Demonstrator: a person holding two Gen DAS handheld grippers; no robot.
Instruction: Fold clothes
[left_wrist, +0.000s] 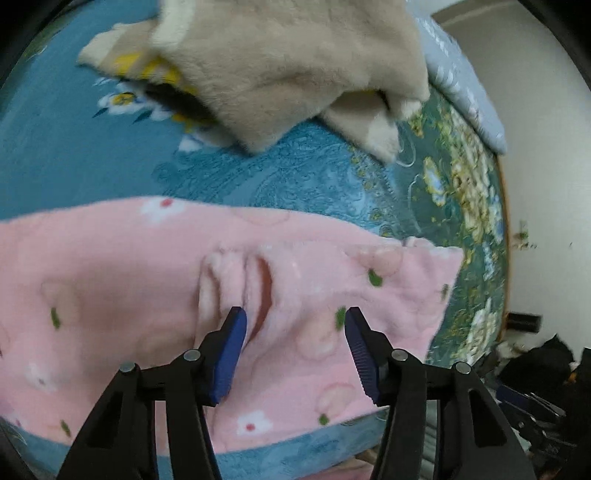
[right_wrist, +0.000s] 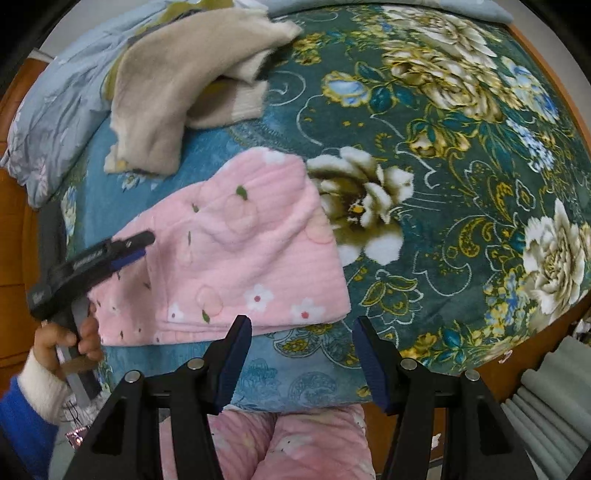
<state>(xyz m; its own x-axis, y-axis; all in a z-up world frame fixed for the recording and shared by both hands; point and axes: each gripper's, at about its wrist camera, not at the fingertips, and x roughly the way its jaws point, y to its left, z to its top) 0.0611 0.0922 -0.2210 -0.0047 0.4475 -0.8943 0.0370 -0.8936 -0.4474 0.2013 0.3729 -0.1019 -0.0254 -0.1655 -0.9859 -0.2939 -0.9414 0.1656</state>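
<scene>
The pink fleece garment lies doubled on the bed. It looks soft, light and floppy; its corner offers a good hold. The left gripper and right gripper are both spread and grasp nothing.

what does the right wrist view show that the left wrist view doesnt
Only the right wrist view shows the person's hand holding the left hand-held gripper from the side, over the pink garment's left part, plus the large cream flower printed on the blanket and the right hand-held gripper, open over the blanket's near edge. Only the left wrist view shows a raised fold in the pink fabric just ahead of the open left hand-held gripper, and a white wall. Both show the pink garment, the beige garment and the floral blanket.
</scene>
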